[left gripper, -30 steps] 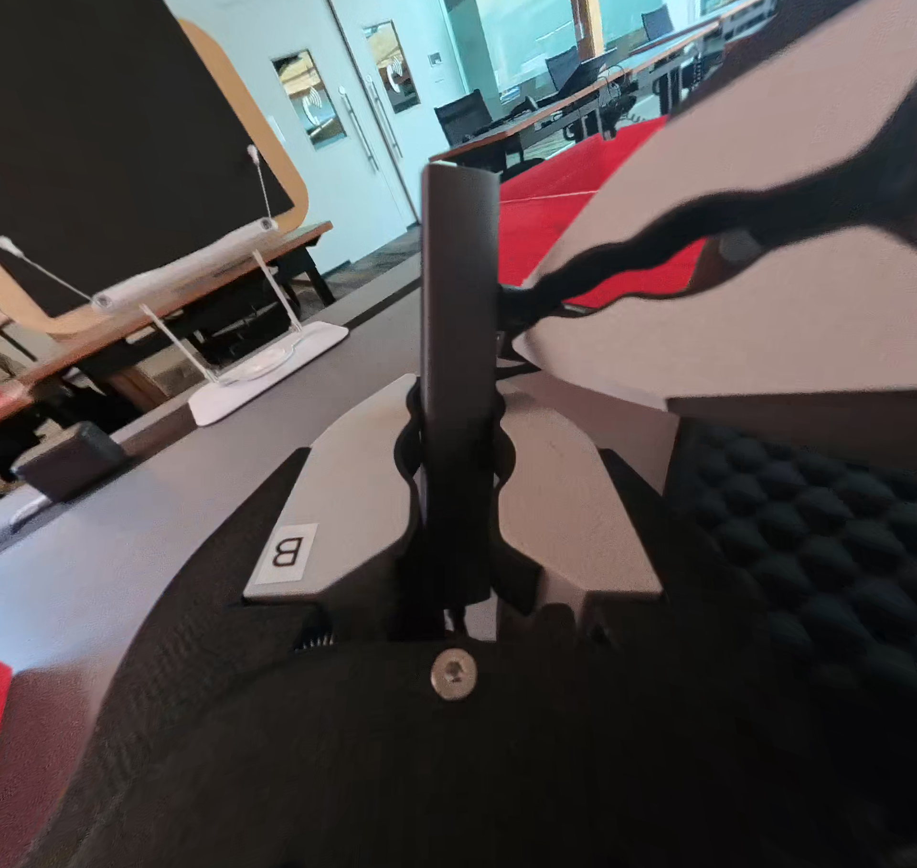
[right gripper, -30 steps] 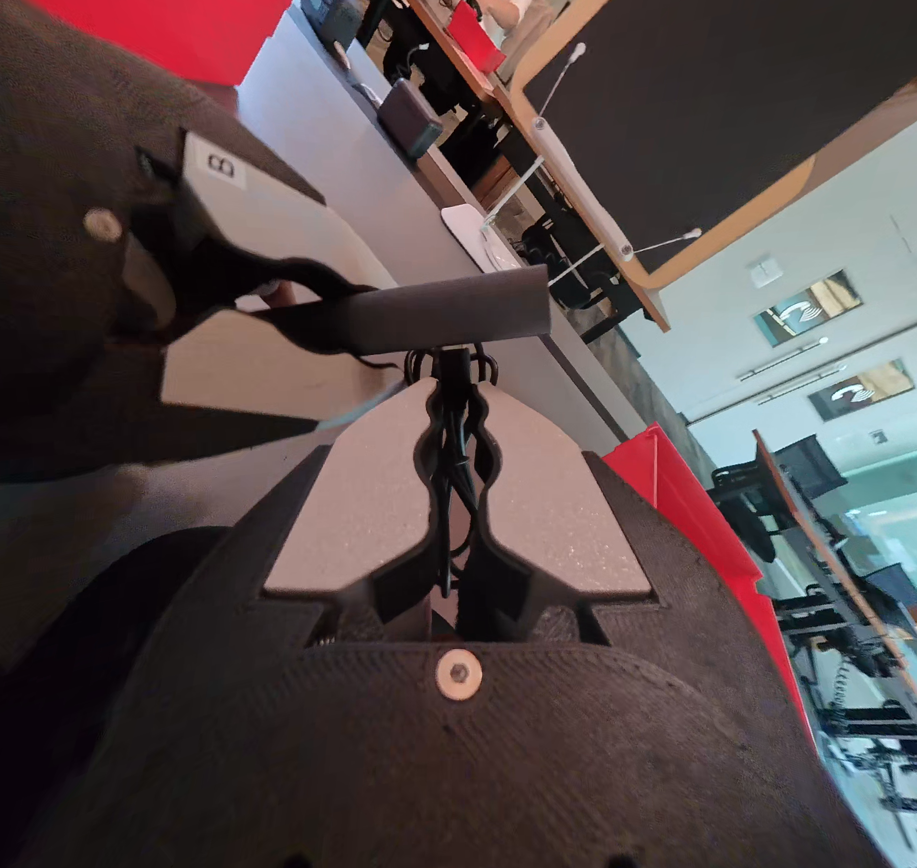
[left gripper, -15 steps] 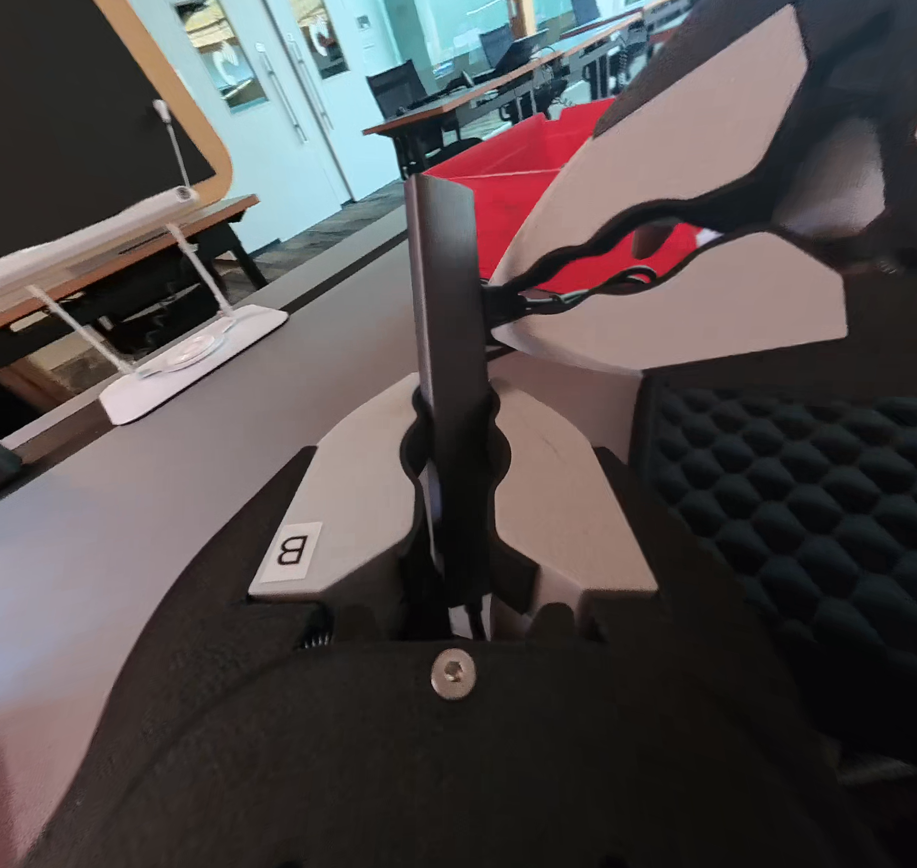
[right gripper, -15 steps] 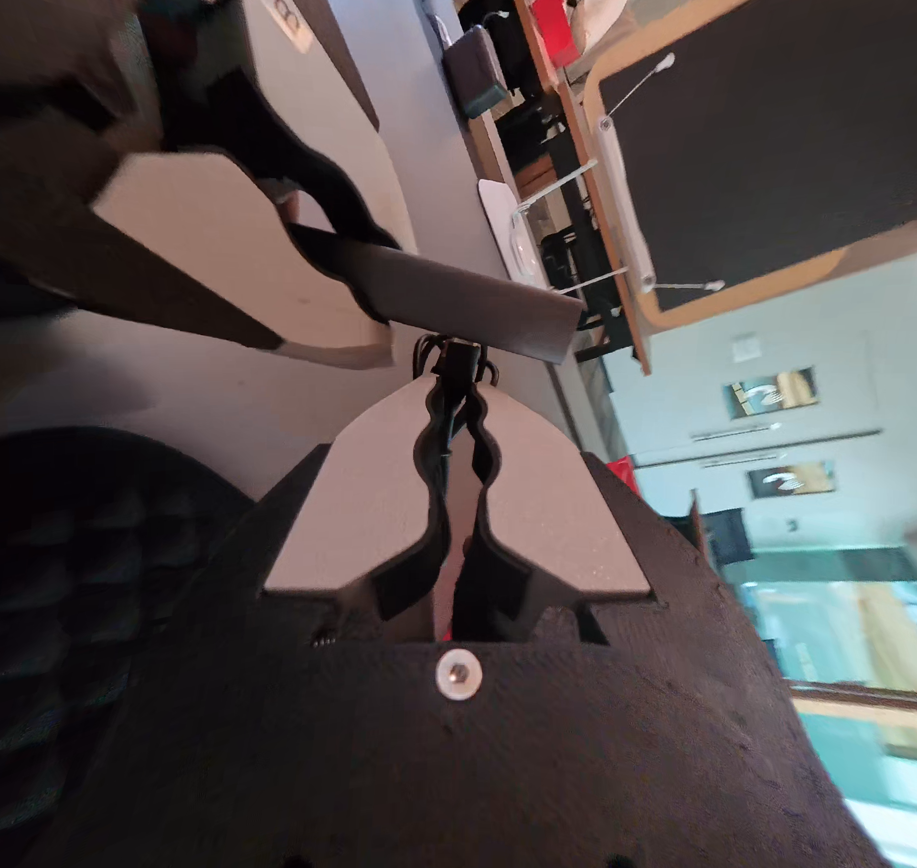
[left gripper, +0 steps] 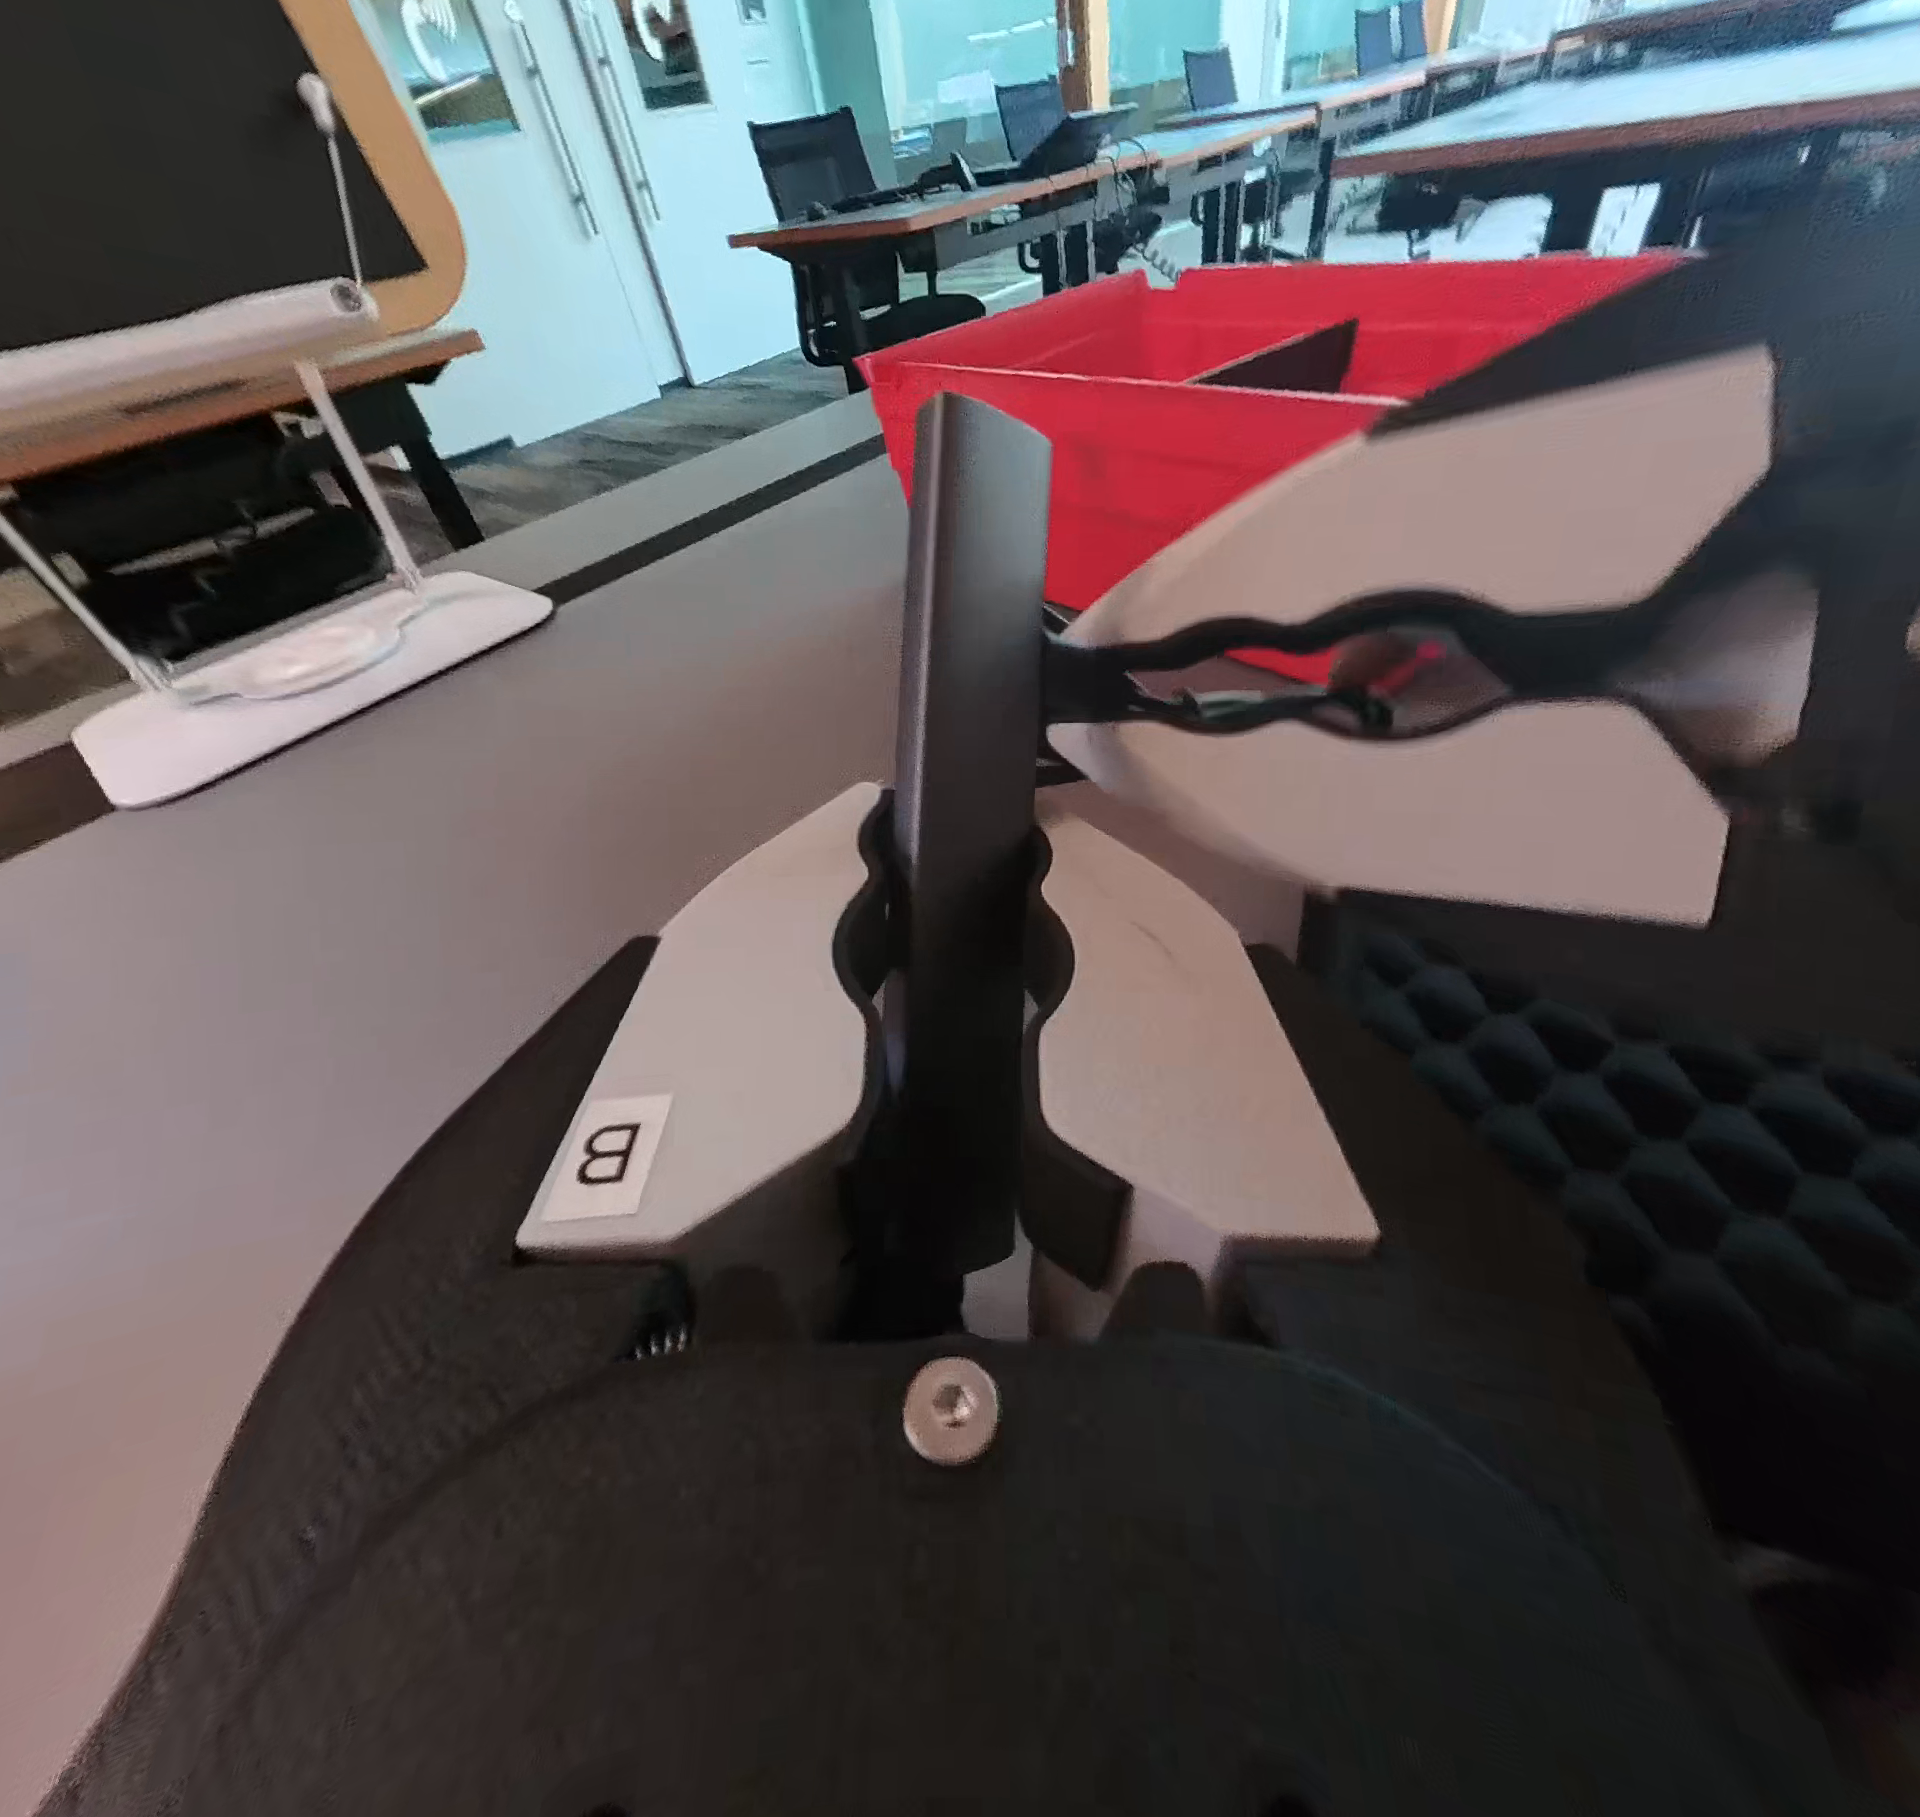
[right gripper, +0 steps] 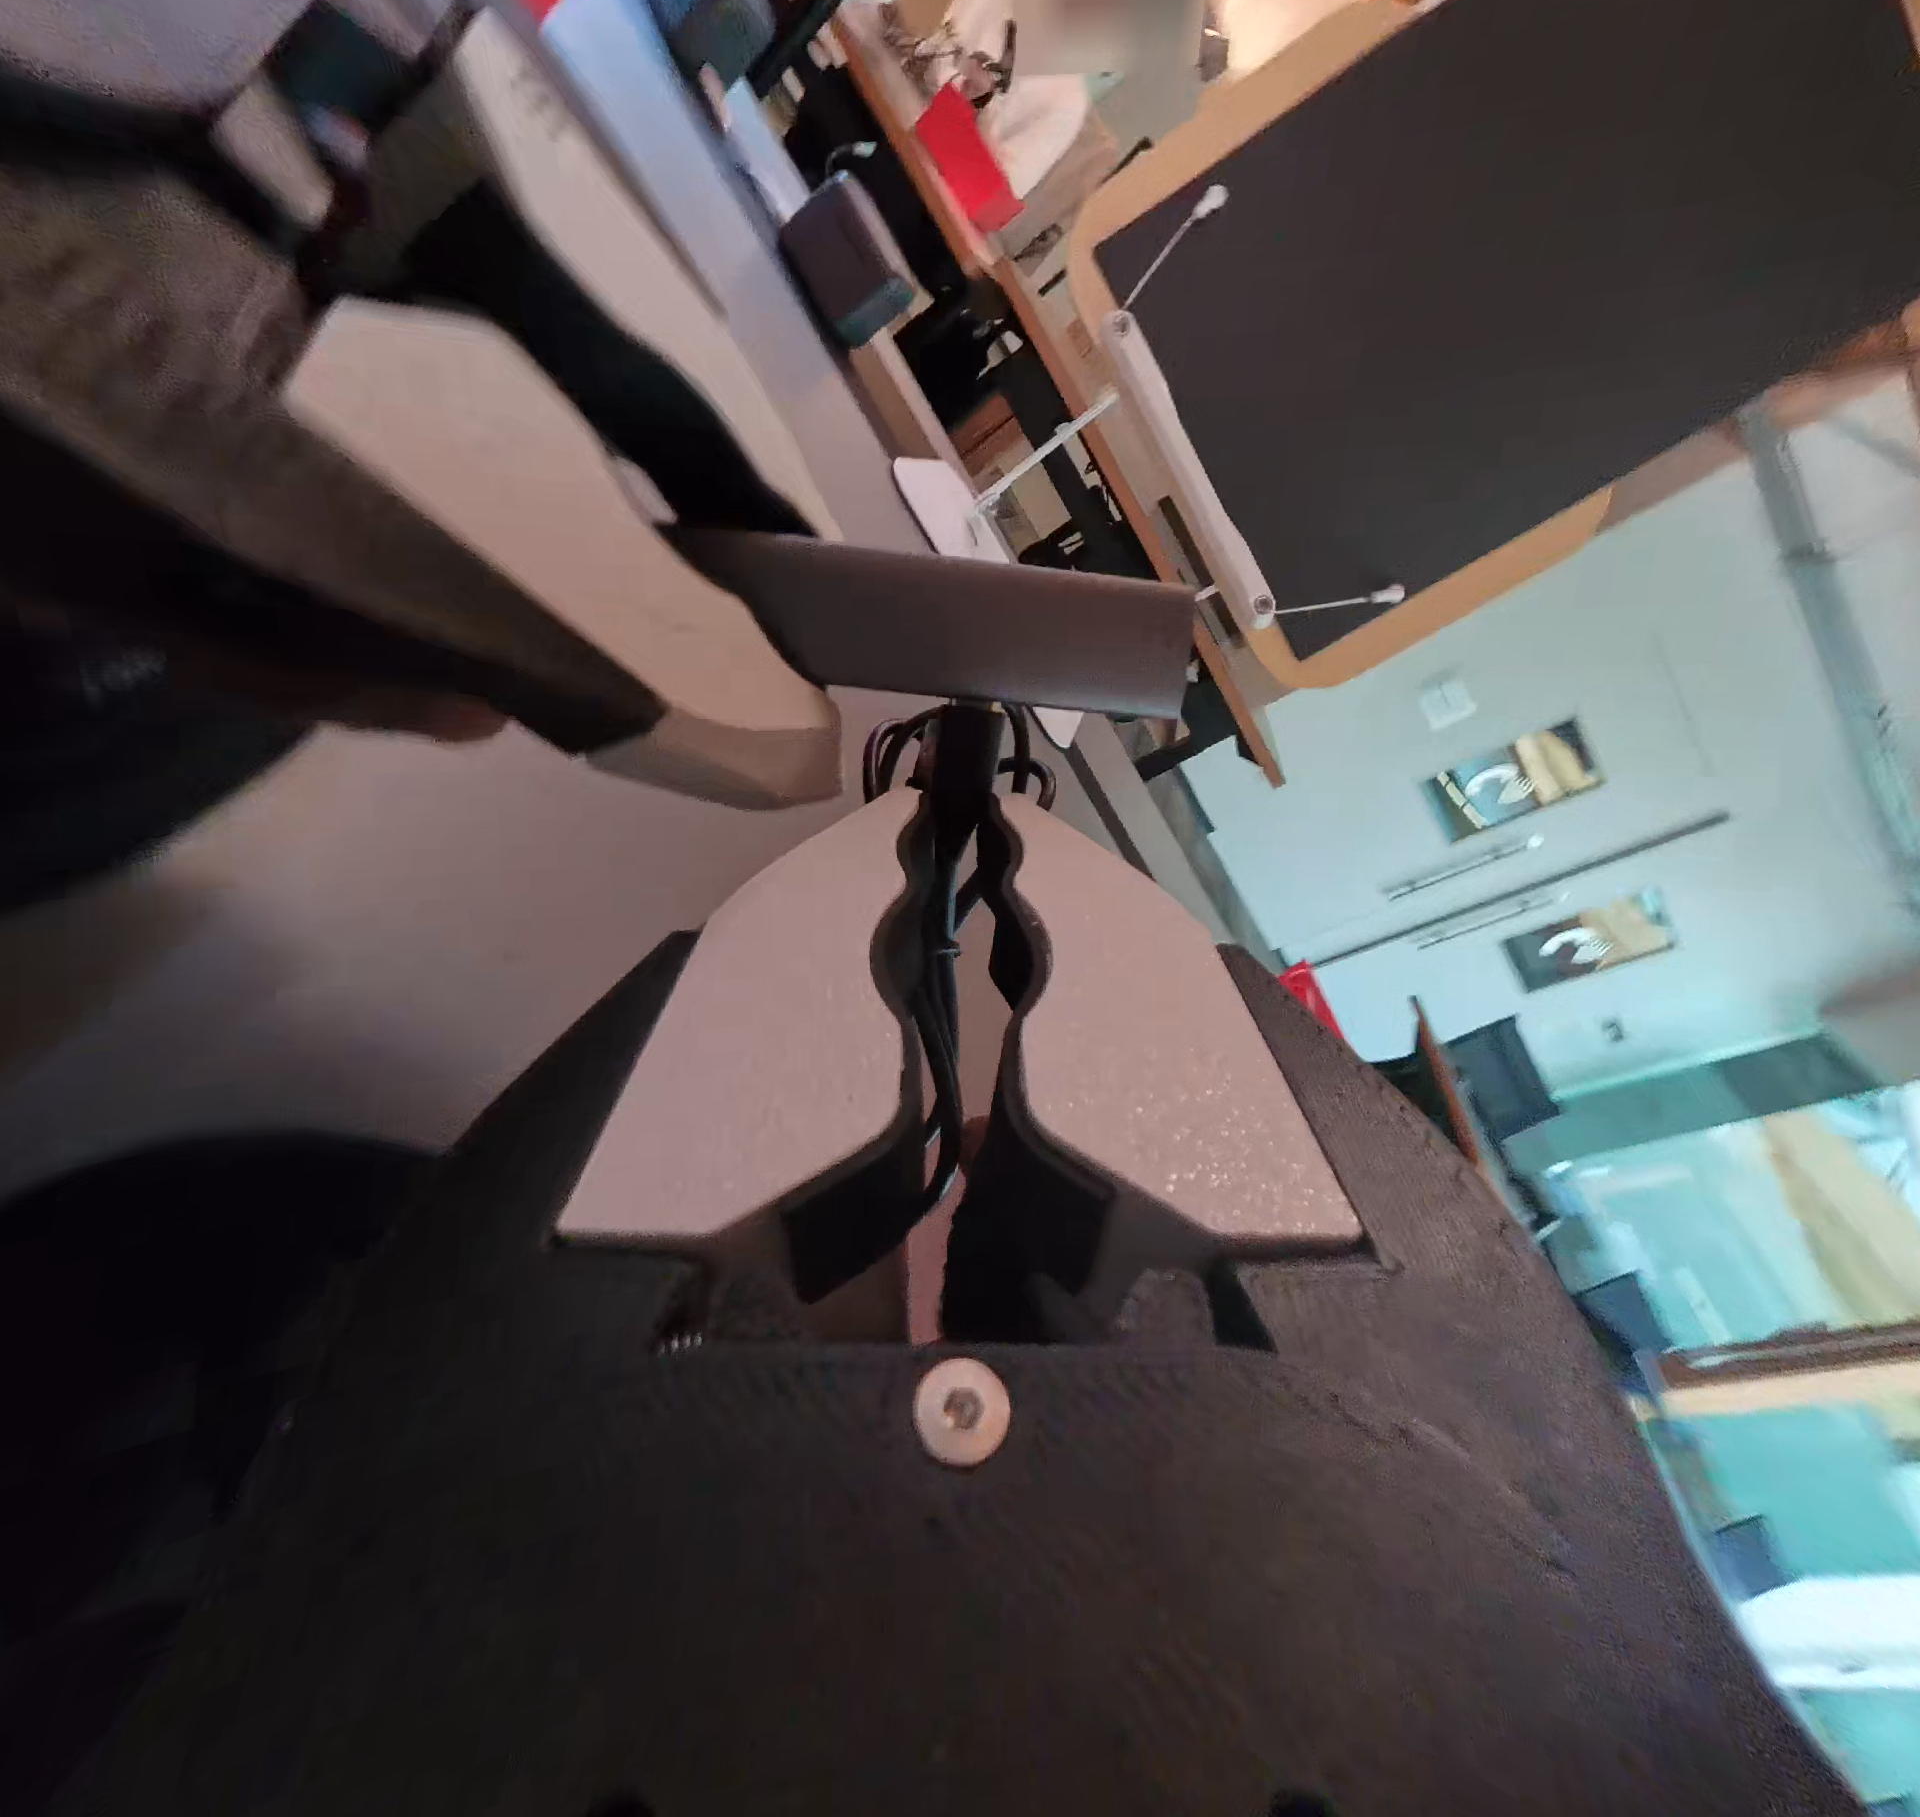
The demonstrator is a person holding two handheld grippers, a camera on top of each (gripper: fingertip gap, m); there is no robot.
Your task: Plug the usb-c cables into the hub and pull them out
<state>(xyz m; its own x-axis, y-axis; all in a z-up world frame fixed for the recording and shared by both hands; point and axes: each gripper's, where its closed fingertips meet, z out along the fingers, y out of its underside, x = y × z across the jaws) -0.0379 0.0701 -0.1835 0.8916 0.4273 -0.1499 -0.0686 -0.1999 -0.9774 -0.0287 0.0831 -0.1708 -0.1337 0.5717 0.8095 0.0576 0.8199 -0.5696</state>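
- Grey table (left gripper: pixel 312 936) is lying under both tools; a red bin (left gripper: pixel 1143 437) is sitting behind them.
- Left gripper (left gripper: pixel 951 863) is clamping the dark hub (left gripper: pixel 971 645), holding it upright above the table.
- Right gripper (right gripper: pixel 961 811) is pinching the black usb-c cable (right gripper: pixel 961 759), its plug meeting the hub's side edge.

Black printed claw (left gripper: pixel 951 832), grey wavy-edged fingers (left gripper: pixel 748 1019), silver screw (left gripper: pixel 951 1433).

The bottom of the hub (left gripper: pixel 971 728) is hiding between the left gripper's (left gripper: pixel 951 920) fingers. The cable's (right gripper: pixel 961 770) plug tip is hiding where it is meeting the hub.
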